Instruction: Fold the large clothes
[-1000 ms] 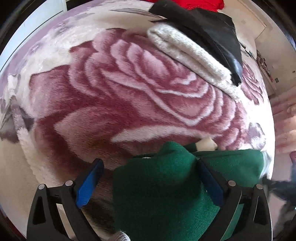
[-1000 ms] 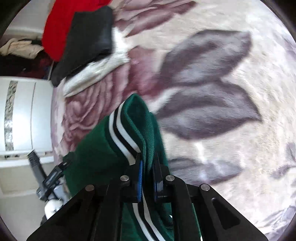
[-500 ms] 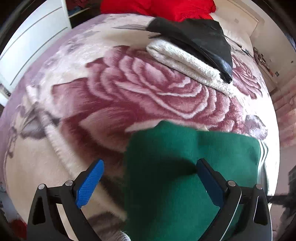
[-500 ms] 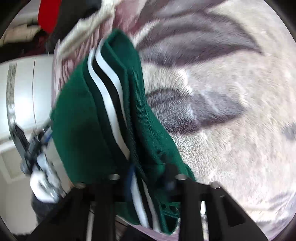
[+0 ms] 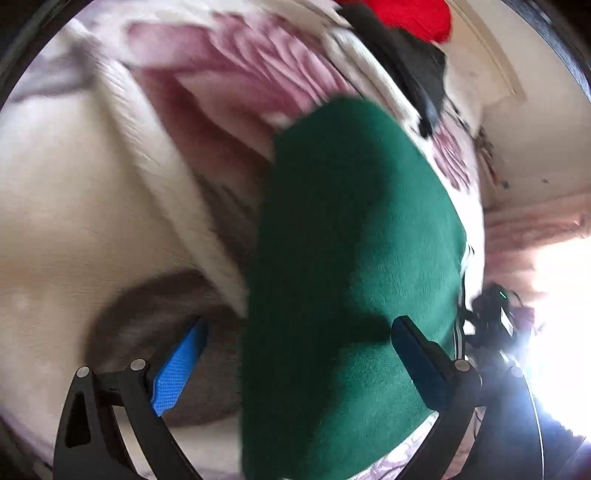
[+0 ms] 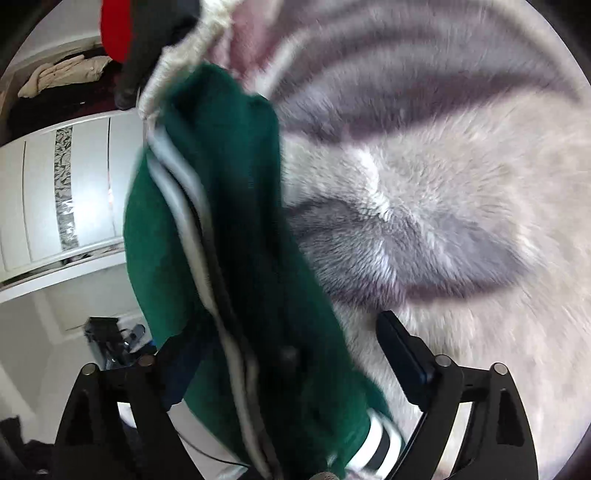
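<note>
A dark green garment (image 5: 351, 240) with white and black striped trim (image 6: 184, 206) lies folded along the edge of a plush rose-patterned blanket (image 5: 92, 184). My left gripper (image 5: 299, 325) hangs wide open over the garment's near end. Its blue pads (image 5: 177, 365) stand clear of the cloth on the left, and the right finger rests beside the fabric. My right gripper (image 6: 280, 328) is opening, jaws spread wide. The striped edge lies loose between them and partly hides the left finger. Neither pad presses on the cloth.
At the far end of the blanket (image 6: 443, 184) sits a stack of folded clothes: cream, black (image 5: 417, 66) and red (image 5: 413, 14). A white wardrobe (image 6: 55, 184) stands beyond the bed's edge. Bright window light glares at the right of the left wrist view.
My right gripper went from shut on the striped edge to wide apart and sank toward the blanket. My left gripper stayed open, swung sideways and rolled, and the garment now stretches away from it.
</note>
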`<state>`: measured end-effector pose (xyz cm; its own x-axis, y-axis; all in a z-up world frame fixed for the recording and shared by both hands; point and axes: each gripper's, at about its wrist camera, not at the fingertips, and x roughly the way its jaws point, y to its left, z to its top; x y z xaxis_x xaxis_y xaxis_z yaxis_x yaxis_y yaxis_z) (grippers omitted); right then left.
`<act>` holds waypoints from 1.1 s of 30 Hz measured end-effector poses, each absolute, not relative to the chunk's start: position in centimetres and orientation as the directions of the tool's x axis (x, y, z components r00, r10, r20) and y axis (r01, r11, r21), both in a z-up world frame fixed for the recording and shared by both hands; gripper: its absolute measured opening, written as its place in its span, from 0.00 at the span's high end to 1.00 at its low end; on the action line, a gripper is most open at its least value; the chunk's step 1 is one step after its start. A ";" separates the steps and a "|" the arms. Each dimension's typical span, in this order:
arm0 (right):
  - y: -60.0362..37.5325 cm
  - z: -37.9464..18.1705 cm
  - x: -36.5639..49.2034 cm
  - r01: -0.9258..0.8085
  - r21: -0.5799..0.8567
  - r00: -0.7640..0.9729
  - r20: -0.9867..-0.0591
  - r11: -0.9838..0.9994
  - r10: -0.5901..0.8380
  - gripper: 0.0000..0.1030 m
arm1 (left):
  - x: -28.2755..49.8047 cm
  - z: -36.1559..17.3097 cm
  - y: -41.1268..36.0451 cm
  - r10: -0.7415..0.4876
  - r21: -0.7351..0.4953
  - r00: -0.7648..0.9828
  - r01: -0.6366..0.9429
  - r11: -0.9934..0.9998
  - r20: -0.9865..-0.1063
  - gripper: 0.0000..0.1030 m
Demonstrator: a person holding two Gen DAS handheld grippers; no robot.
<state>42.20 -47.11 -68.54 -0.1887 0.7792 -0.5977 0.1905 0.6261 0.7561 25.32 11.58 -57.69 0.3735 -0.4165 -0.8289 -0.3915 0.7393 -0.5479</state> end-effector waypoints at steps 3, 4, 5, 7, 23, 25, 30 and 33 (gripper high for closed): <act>-48.0 -70.3 42.0 0.175 0.806 -0.239 -0.523 0.566 0.818 0.00 | 27.3 -59.8 10.4 -0.500 -0.626 0.390 -0.340 0.702 -0.773 0.01; -48.0 -70.4 42.2 0.171 0.821 -0.251 -0.498 0.545 0.830 0.00 | 27.6 -60.1 10.3 -0.509 -0.636 0.395 -0.336 0.695 -0.765 0.02; -48.1 -70.5 42.3 0.172 0.841 -0.270 -0.461 0.513 0.846 0.00 | 28.2 -60.4 10.3 -0.514 -0.645 0.403 -0.330 0.690 -0.757 0.02; -47.7 -70.7 42.6 0.182 0.873 -0.298 -0.390 0.453 0.871 0.00 | 28.8 -60.7 10.4 -0.531 -0.664 0.414 -0.316 0.677 -0.739 0.03; -42.7 -65.5 41.5 0.171 0.867 -0.198 -0.435 0.468 0.878 0.57 | 32.2 -55.8 11.1 -0.539 -0.654 0.423 -0.192 0.732 -0.728 0.58; -42.7 -63.6 41.6 0.162 0.880 -0.164 -0.421 0.446 0.892 0.59 | 33.5 -54.4 11.2 -0.546 -0.654 0.422 -0.167 0.738 -0.724 0.59; -42.7 -58.2 43.9 0.103 0.905 -0.081 -0.406 0.413 0.910 0.59 | 39.0 -49.4 12.3 -0.549 -0.636 0.439 -0.071 0.768 -0.711 0.59; -42.9 -54.8 47.6 0.062 0.916 -0.020 -0.395 0.396 0.918 0.59 | 43.6 -46.2 13.1 -0.553 -0.627 0.462 -0.009 0.779 -0.694 0.59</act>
